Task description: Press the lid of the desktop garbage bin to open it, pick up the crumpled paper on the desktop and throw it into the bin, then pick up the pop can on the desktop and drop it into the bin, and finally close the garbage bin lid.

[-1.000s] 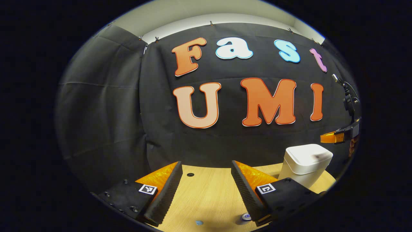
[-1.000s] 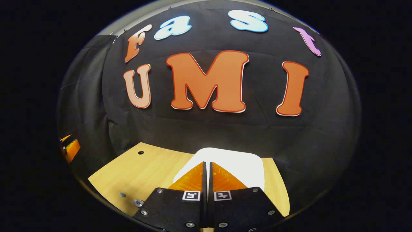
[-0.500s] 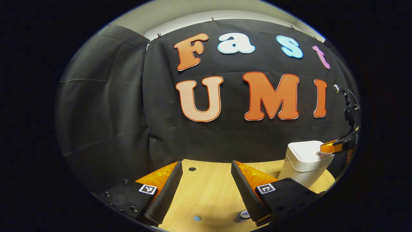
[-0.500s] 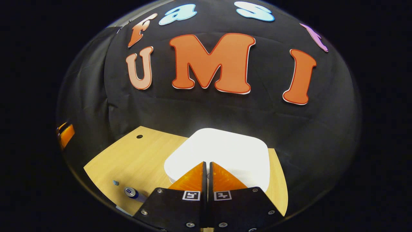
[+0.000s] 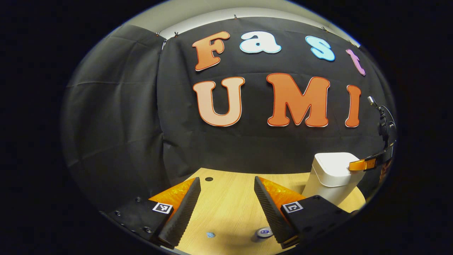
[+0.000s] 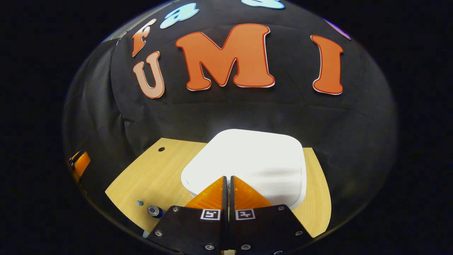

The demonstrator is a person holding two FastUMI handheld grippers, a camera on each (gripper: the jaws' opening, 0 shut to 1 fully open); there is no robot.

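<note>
The right tongs (image 6: 228, 178) are pressed together with nothing between them, tips over the near edge of the white garbage bin (image 6: 254, 159) lid; contact cannot be confirmed. In the left gripper view the same bin (image 5: 331, 173) stands at the far right of the bench (image 5: 230, 209), lid down, with the right tongs (image 5: 357, 165) at its top edge. The left tongs (image 5: 226, 180) are spread wide and empty above the bench. The pop can (image 5: 263, 232) lies near them; the right gripper view places the can (image 6: 154, 211) left of the bin.
</note>
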